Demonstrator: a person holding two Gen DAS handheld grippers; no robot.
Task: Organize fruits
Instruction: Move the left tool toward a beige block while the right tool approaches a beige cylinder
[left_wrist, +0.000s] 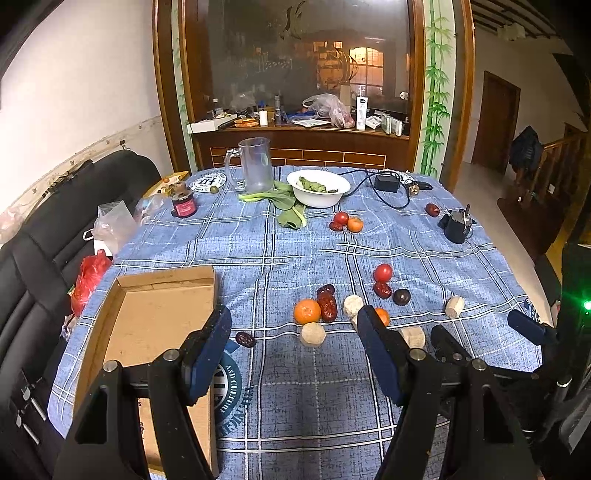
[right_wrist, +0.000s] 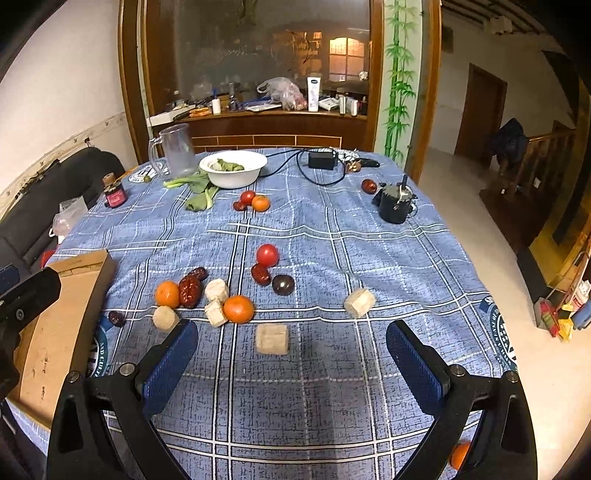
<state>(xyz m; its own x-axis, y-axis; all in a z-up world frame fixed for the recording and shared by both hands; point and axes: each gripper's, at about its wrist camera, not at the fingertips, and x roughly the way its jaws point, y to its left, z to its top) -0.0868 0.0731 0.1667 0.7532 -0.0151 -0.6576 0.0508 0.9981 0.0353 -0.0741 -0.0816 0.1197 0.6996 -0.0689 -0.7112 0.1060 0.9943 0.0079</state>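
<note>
Left wrist view: left gripper (left_wrist: 293, 354) low in frame, jaws wide apart w/ nothing between them, hanging over the blue plaid cloth (left_wrist: 314, 387) on the bench. Cardboard box (left_wrist: 155, 317) lower left, open top, just beside the left finger. Fruit cluster mid-frame: mandarin (left_wrist: 307, 311) touching a wrinkled red date (left_wrist: 328, 308), pale peeled chunk (left_wrist: 313, 334) just below, small dark date (left_wrist: 245, 339) nr the box. Tomato (left_wrist: 383, 273) a bit up & right, dark plum (left_wrist: 401, 297) beside it. White bowl (left_wrist: 318, 187) w/ greens upper centre, clear jug (left_wrist: 255, 165) to its left. Right gripper (left_wrist: 480, 332) pokes in at lower right edge, also spread.

Right wrist view: right gripper (right_wrist: 291, 350) at bottom, jaws apart, empty; a pale cube (right_wrist: 272, 339) lies on the cloth between the tips (not touched). Second mandarin (right_wrist: 238, 309) just above-left of it, against another pale block (right_wrist: 216, 313). Black pot (right_wrist: 394, 204) upper right. Box at left edge; fruit all outside it.
</note>
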